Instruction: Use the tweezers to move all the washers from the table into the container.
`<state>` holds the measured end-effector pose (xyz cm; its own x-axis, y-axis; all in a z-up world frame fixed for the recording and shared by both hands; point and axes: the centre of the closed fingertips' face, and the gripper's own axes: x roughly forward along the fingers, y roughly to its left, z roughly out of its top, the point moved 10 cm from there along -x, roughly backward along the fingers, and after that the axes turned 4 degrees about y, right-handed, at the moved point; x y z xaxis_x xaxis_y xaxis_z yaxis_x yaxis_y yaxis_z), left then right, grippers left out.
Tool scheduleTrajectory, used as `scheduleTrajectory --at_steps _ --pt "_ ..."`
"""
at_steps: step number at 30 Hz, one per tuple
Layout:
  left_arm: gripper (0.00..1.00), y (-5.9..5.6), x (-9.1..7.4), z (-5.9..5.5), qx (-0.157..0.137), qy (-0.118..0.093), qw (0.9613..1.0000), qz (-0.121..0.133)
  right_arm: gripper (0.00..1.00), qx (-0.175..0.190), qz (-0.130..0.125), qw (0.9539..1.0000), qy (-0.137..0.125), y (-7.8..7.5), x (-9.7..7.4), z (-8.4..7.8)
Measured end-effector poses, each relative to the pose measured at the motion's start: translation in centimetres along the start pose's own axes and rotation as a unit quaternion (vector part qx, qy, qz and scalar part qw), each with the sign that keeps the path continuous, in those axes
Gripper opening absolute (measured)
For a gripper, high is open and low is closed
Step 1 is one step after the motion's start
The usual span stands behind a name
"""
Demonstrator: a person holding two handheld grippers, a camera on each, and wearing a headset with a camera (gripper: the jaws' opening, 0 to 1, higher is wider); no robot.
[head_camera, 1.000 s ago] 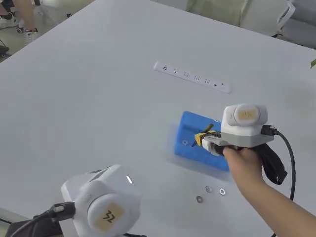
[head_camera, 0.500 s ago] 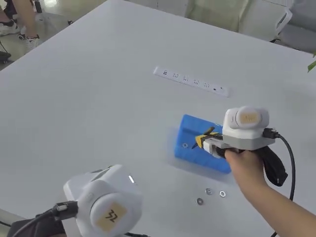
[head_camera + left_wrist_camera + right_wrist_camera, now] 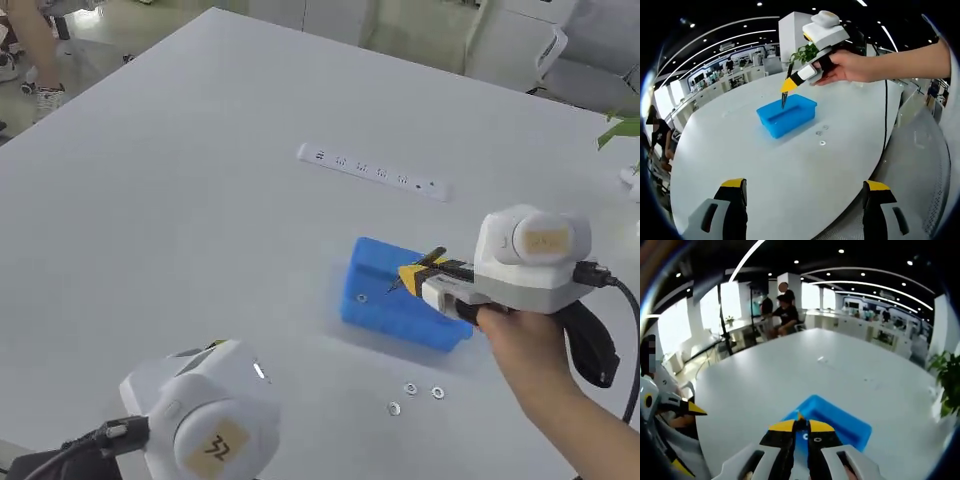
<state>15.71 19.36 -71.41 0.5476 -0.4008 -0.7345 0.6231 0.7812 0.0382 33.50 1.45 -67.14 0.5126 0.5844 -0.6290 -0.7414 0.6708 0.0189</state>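
A blue container (image 3: 372,318) sits on the white table, with a washer (image 3: 361,298) lying inside near its left end. Three washers (image 3: 411,389) lie on the table just in front of it. My right gripper (image 3: 412,276), held from the right, is shut on black tweezers (image 3: 398,284) whose tip hangs over the container; whether the tip holds a washer cannot be told. In the left gripper view the tweezers (image 3: 783,100) point down into the container (image 3: 787,116). My left gripper (image 3: 804,189) is open, low at the near left, well short of the container.
A white power strip (image 3: 370,172) lies on the table beyond the container. The table edge runs close behind my left gripper. Chairs stand past the far edge, and a green plant leaf (image 3: 625,128) shows at the right.
The head camera has shifted. My right gripper has drawn back a little to the right, with the tweezers still over the container. The left gripper has stayed put.
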Motion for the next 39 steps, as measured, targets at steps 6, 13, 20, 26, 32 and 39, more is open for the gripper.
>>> scheduleTrajectory --at_steps 6,13,20,26,32,39 --pt "0.99 -0.1 0.0 0.2 0.000 -0.005 1.0000 0.000 0.05 0.002 0.005 1.0000 -0.006 1.5 -2.5 -0.7" --pt "0.99 -0.2 0.0 0.3 0.001 -0.009 1.0000 -0.001 0.05 0.003 0.008 0.9999 0.013 1.7 -3.3 -2.8" --pt "0.99 -0.2 -0.1 0.6 -0.002 -0.017 0.9999 0.001 0.05 0.020 0.012 0.9990 0.039 1.7 -3.3 -5.3" --pt "0.99 -0.2 -0.1 0.7 -0.005 -0.019 0.9998 0.003 0.05 0.031 0.015 0.9976 0.060 2.0 -3.0 -7.0" --pt "0.99 -0.3 -0.2 0.8 -0.004 -0.022 0.9997 0.006 0.05 0.031 0.020 0.9960 0.081 2.6 -2.5 -8.4" --pt "0.99 -0.4 -0.1 0.6 -0.002 -0.013 0.9999 0.005 0.05 0.038 0.023 0.9945 0.095 2.4 -1.9 -9.3"
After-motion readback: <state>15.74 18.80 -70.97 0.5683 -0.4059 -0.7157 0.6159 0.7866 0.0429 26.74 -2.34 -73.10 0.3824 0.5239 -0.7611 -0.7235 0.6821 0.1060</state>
